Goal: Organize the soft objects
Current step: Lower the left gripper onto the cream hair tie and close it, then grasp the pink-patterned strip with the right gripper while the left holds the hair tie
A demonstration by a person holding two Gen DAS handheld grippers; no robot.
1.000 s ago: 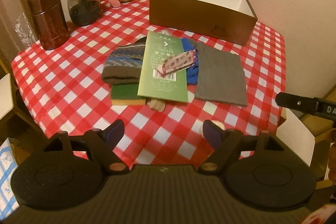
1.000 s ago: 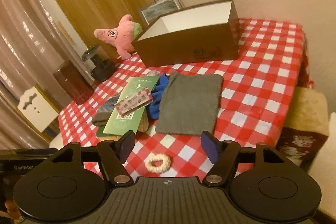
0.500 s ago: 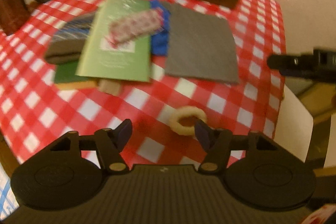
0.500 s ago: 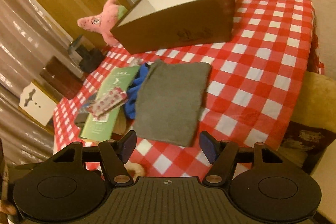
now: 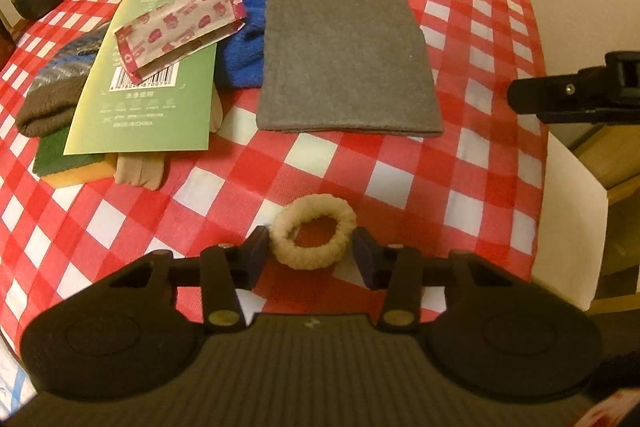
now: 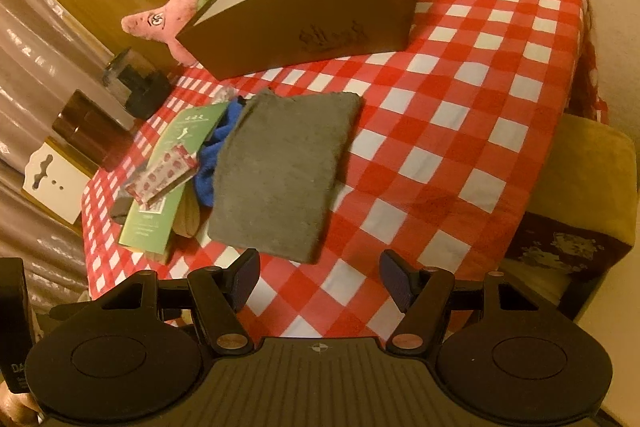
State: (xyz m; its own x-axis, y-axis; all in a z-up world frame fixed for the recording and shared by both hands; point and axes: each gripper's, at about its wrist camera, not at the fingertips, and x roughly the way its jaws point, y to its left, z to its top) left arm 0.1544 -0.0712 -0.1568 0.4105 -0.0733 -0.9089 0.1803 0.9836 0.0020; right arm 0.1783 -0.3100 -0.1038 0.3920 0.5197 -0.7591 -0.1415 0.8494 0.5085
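A cream scrunchie (image 5: 314,231) lies on the red-checked tablecloth (image 5: 400,163) near the front edge. My left gripper (image 5: 311,251) straddles it with jaws closing. Its pads (image 5: 259,250) are just at the ring's sides, and the ring is still round. Behind lie a grey folded cloth (image 5: 344,55), a blue cloth (image 5: 244,39), a knit hat (image 5: 56,83) and a beige stocking (image 5: 140,171). My right gripper (image 6: 320,279) is open and empty over the table's near edge, in front of the grey cloth (image 6: 280,171). The brown box (image 6: 304,23) stands open at the back.
A green card package (image 5: 148,79) with a red-patterned packet (image 5: 180,23) covers part of the pile, over a green-yellow sponge (image 5: 68,163). A pink plush (image 6: 168,19) and dark jars (image 6: 92,131) stand at the back left. A cushioned seat (image 6: 588,163) adjoins the table's right edge.
My left gripper has dropped down and forward onto the scrunchie, its jaws narrowing around it. My right gripper has moved toward the grey cloth, and the scrunchie has left its view.
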